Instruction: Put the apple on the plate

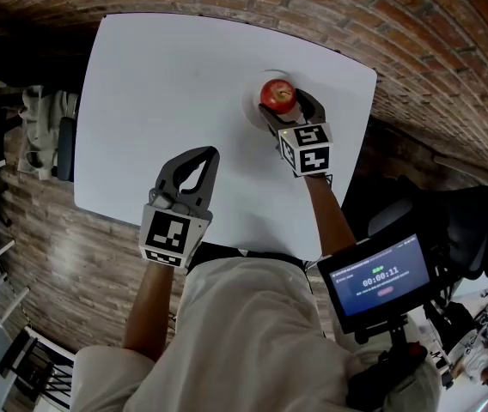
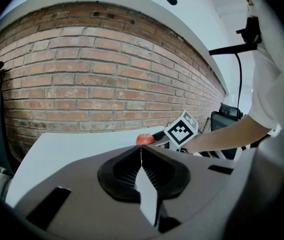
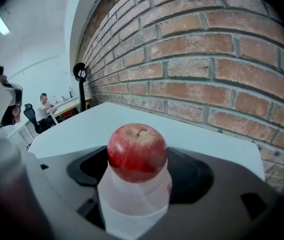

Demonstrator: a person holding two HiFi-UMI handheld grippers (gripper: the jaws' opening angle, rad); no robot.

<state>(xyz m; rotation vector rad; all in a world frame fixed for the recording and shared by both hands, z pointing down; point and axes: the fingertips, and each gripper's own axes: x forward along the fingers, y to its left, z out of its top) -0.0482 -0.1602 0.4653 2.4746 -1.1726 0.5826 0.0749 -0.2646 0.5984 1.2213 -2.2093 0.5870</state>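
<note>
A red apple (image 1: pixel 277 94) is at the table's far right, over a white plate (image 1: pixel 249 103) that barely stands out from the white table (image 1: pixel 167 84). My right gripper (image 1: pixel 288 103) is shut on the apple, one finger on each side. In the right gripper view the apple (image 3: pixel 137 151) fills the gap between the jaws, stem up. Whether it rests on the plate or hangs just above it I cannot tell. My left gripper (image 1: pixel 204 154) is shut and empty over the table's near edge. From the left gripper (image 2: pixel 141 150) view the apple (image 2: pixel 144 139) shows small beyond the jaws.
A brick wall (image 1: pixel 416 50) runs behind the table's far and right edges. A screen with a timer (image 1: pixel 380 277) sits low at my right. Chairs and shelving (image 1: pixel 46 136) stand left of the table. In the right gripper view, a seated person (image 3: pixel 44 104) is far off.
</note>
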